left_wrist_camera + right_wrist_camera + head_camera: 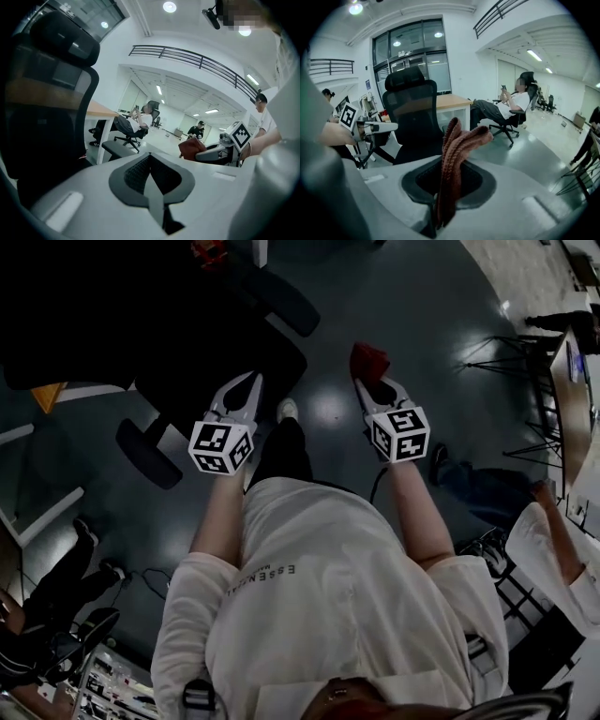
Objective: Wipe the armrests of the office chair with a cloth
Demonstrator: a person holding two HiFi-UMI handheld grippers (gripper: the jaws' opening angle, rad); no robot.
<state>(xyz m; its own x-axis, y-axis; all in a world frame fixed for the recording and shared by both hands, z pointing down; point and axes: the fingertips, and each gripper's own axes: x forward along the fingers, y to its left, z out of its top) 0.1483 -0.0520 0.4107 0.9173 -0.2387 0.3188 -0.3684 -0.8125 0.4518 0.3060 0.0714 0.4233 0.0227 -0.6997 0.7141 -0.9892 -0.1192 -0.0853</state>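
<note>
The right hand-held gripper [375, 385] is clamped on the reddish-brown cloth [367, 359], which bunches up out of its jaws in a thick fold and hangs over the floor [412, 296], clear of the office chair [211, 352]; the left hand-held gripper [251, 385] has its jaws together on nothing and hovers over the seat edge. Neither armrest is touched yet, so the step in hand looks like the approach; the nearer armrest [147, 454] lies to the left of the left hand-held gripper, and the farther armrest [286, 304] lies beyond both, closer to the cloth's side. To do it well, I would take the cloth to the farther armrest first, since that is the shorter reach for the right hand; tilt the jaws so the loose fold, not the hard tips, meets the pad; press lightly and draw along the pad's full length, then along its edges. The chair probably rolls and swivels, so the empty left hand-held gripper could rest against the seat or backrest to steady it; a firmer bite on the cloth would help, as a bunched fold may slip when dragged.
</note>
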